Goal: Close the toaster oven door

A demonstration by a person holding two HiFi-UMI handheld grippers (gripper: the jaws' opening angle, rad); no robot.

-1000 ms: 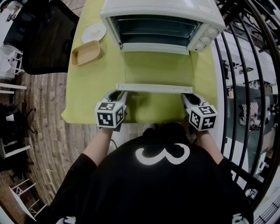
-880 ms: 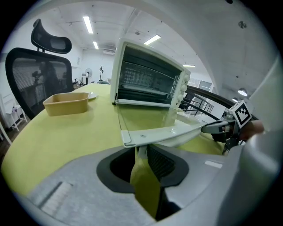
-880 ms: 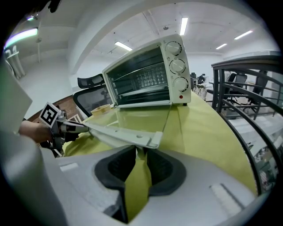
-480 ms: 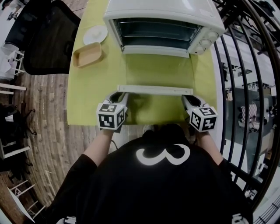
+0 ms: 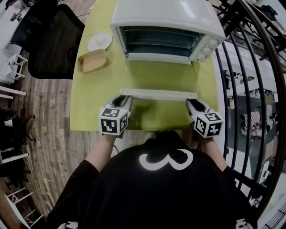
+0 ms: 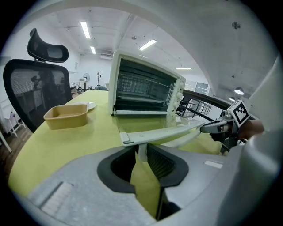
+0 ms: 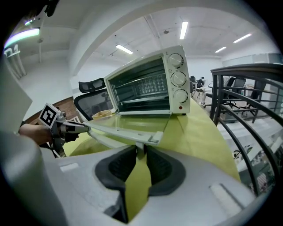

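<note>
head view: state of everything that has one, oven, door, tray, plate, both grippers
oven, open, no food seen inside
door, open, about level, not yet shut
handle, gripped at both ends
tray, upright, empty
plate, looks empty
left gripper, jaws shut on handle's left post
right gripper, jaws shut on handle's right post, just closed a little further

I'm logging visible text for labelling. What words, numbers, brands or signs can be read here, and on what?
"3", a white mark lying sideways on the person's black shirt; possibly a logo.
Dials on the toaster oven: markings too small to read.
Cubes on the left gripper and right gripper: square code patterns, no words.
No brand name readable anywhere.
</note>
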